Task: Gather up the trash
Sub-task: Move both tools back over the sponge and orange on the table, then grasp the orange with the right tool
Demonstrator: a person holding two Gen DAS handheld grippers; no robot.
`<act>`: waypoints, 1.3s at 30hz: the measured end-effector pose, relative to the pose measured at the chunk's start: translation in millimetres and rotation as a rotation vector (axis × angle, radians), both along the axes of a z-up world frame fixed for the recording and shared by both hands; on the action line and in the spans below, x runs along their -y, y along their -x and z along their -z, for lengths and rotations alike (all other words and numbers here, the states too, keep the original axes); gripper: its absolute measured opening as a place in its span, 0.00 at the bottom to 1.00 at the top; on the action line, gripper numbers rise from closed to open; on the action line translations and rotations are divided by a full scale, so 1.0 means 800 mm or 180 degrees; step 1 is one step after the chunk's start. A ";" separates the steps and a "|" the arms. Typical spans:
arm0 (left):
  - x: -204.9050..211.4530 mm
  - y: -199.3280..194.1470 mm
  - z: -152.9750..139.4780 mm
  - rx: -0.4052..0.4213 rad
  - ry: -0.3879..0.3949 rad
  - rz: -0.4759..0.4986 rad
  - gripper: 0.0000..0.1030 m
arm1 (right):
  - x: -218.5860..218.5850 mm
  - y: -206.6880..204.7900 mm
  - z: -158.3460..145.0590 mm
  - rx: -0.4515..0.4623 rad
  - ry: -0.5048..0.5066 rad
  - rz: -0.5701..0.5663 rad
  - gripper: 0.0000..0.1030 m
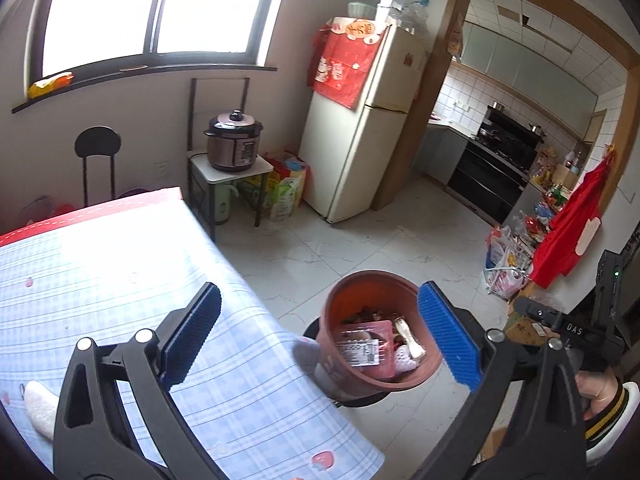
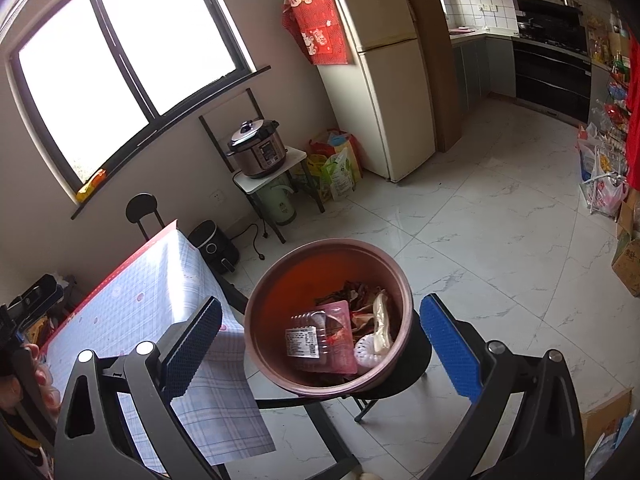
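Note:
A brown-red trash bin (image 1: 340, 312) (image 2: 280, 276) stands on a black stool (image 2: 416, 368) beside the table. Inside lie a pink plastic tray with a label (image 1: 366, 348) (image 2: 320, 338), a white crumpled piece (image 2: 366, 354) and dark scraps. My left gripper (image 1: 320, 336) is open and empty, over the table's corner and the bin. My right gripper (image 2: 324, 340) is open and empty, directly above the bin. A white crumpled piece (image 1: 40, 404) lies on the table at the lower left of the left wrist view. The right gripper's body (image 1: 576, 328) shows at the right of the left wrist view.
The table (image 1: 100, 272) (image 2: 160, 280) has a blue checked cloth with a red border. A chair (image 1: 98, 160), a pressure cooker on a small stand (image 1: 234, 146), bags, a fridge (image 1: 360, 128) and an air fryer (image 2: 214, 246) stand around. The floor is white tile.

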State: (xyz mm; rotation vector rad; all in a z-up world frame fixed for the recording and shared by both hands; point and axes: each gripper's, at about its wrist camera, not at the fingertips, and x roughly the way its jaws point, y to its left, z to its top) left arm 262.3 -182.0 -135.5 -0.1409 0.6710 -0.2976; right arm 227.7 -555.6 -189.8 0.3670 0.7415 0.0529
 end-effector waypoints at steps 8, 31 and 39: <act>-0.139 0.086 -0.018 0.0188 -0.0162 -0.0612 0.94 | -0.087 0.008 -0.008 0.0006 0.0038 -0.0247 0.95; -0.414 0.285 0.079 -0.0235 -0.0060 -0.1896 0.95 | -0.435 0.026 0.021 -0.0400 0.0387 -0.1963 0.95; -0.463 0.300 0.113 -0.0439 0.0111 -0.1899 0.94 | -0.542 0.037 0.069 -0.0714 0.0600 -0.2341 0.95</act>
